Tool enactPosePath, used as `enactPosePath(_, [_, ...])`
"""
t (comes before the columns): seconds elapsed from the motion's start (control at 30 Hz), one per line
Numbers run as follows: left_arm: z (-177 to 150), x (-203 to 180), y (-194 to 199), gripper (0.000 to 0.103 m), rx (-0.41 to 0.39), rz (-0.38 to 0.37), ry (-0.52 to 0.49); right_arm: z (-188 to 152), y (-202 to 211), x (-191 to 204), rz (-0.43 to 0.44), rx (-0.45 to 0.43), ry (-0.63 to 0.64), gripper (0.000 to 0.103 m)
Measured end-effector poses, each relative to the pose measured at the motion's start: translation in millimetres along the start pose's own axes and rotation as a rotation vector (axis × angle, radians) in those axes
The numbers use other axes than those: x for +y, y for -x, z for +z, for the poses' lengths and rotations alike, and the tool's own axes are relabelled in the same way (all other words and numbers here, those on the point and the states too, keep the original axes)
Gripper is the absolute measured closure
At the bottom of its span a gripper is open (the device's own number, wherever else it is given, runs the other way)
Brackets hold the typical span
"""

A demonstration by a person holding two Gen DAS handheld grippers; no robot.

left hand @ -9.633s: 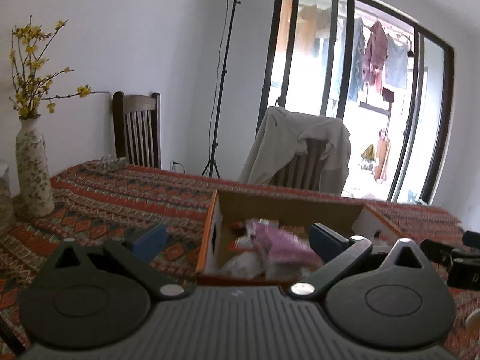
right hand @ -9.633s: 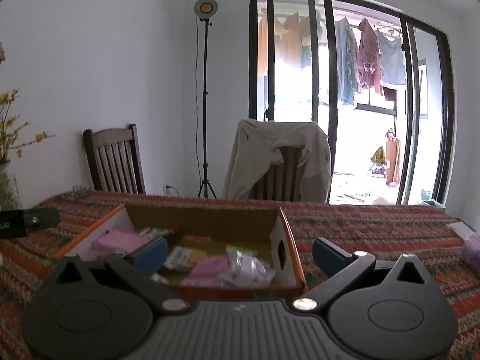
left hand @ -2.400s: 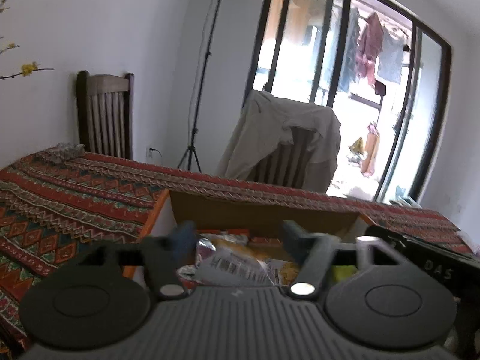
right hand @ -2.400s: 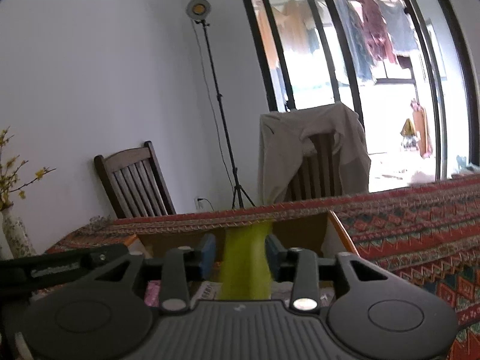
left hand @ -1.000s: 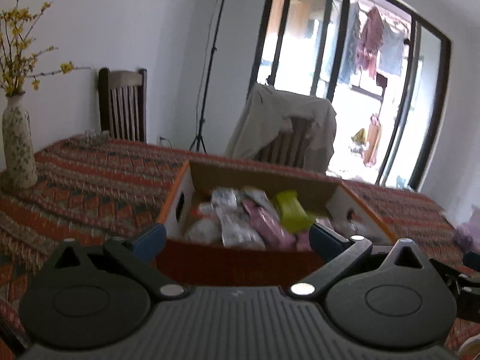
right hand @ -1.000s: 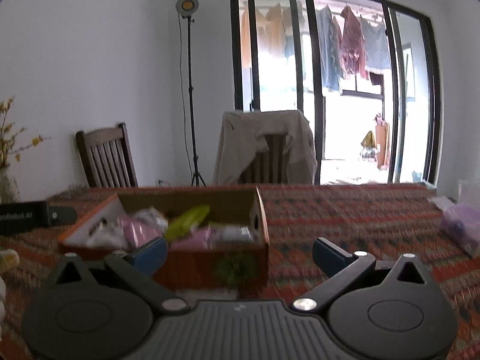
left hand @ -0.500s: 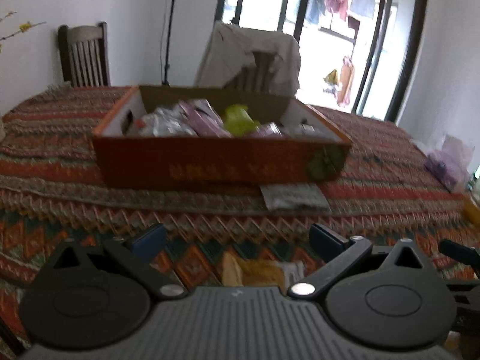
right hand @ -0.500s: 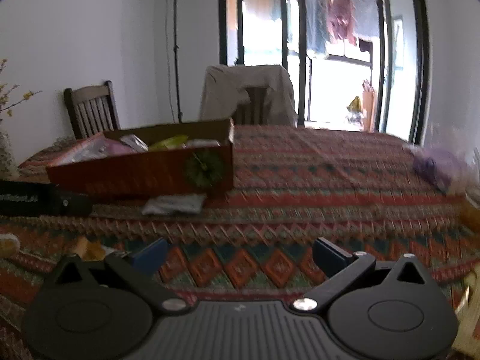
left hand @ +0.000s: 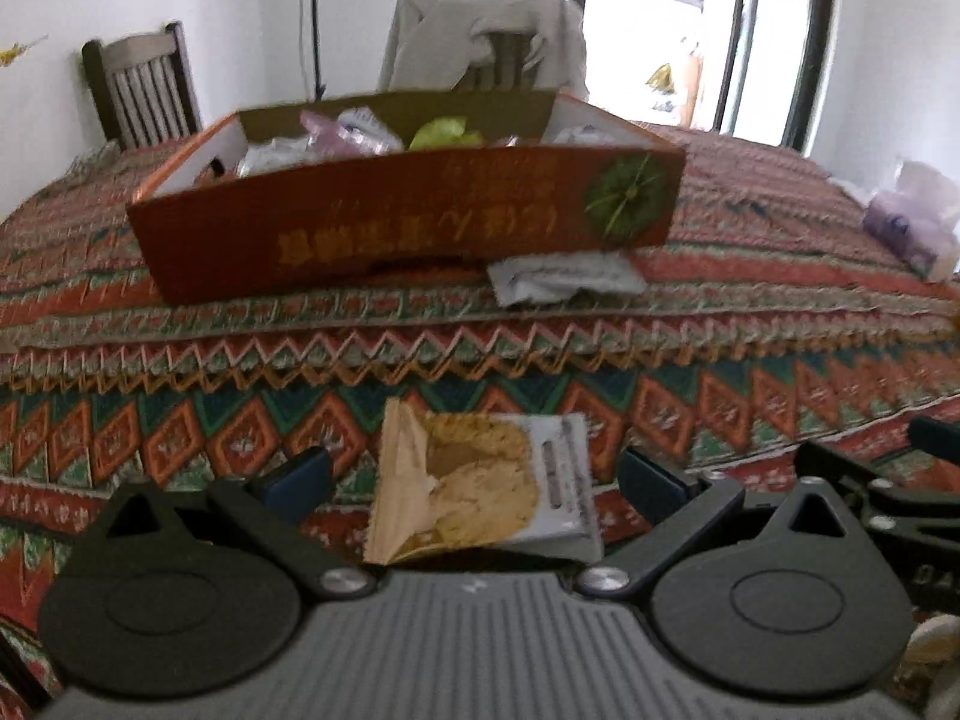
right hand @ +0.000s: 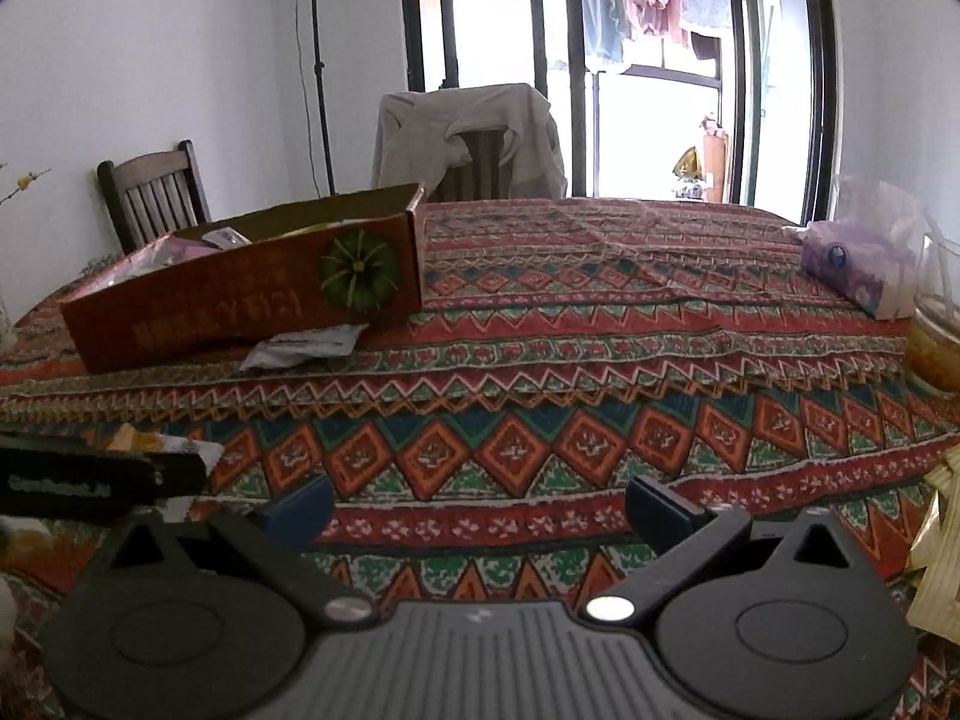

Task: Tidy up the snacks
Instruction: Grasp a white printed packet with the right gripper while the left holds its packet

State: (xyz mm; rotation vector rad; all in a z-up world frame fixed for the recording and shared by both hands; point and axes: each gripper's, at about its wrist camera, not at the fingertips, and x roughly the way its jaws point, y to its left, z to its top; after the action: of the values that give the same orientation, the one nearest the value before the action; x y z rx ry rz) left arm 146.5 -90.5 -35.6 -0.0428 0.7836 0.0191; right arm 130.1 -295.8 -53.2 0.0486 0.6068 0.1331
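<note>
A yellow-and-white snack packet (left hand: 483, 483) lies flat on the patterned tabletop (right hand: 600, 324), between the spread fingers of the left hand-held gripper (left hand: 474, 477), which touch nothing. Beyond the packet stands the orange cardboard box (left hand: 408, 222), a green pumpkin printed on its front wall. Inside the box are several wrapped snacks: pink and silvery packets (left hand: 348, 132) toward its left and middle, and a yellow-green packet (left hand: 444, 133) near its centre. A grey-white sachet (left hand: 564, 279) lies on the tabletop touching the front of the box, below the pumpkin print.

The right hand-held gripper (right hand: 477, 507) hangs over bare cloth to the right of the box, its fingers apart and empty. Well to the right of the box sits a purple tissue pack (right hand: 852, 264), and nearer than that a glass jar (right hand: 936, 336) at the view's edge. A chair draped with a beige jacket (right hand: 468, 132) stands behind the box.
</note>
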Motion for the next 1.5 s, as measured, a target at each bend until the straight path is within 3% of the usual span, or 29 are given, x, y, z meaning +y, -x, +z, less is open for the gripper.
enactPosePath(0.23, [-8, -5, -2, 0.001, -0.043, 0.031, -0.027, 0, -3, -1, 0.014, 0.008, -0.005, 0.000])
enactPosePath(0.27, [-8, -6, -2, 0.005, -0.047, 0.029, -0.029, 0, -4, -1, 0.016, 0.010, -0.006, 0.000])
enactPosePath(0.37, [-8, -7, 4, 0.032, -0.074, 0.013, -0.045, 0, -5, -1, 0.019, 0.016, -0.008, 0.000])
enactPosePath(0.57, [-12, -7, 9, 0.043, -0.103, -0.020, -0.053, -1, -4, -2, 0.021, 0.013, -0.013, 0.000])
enactPosePath(0.9, [1, 16, 35, 0.045, -0.211, -0.048, -0.016, 1, -1, 3, 0.013, -0.006, 0.002, 0.000])
enactPosePath(1.17, [25, 70, 42, 0.045, -0.290, 0.013, 0.058, 27, 3, 28, 0.073, -0.087, 0.028, 0.000])
enactPosePath(1.33, [33, 104, 37, 0.045, -0.314, 0.042, 0.117, 45, -10, 42, 0.107, -0.063, 0.021, 0.000])
enactPosePath(1.5, [33, 128, 33, 0.045, -0.335, 0.037, 0.174, 62, -25, 65, 0.069, -0.057, 0.078, 0.000])
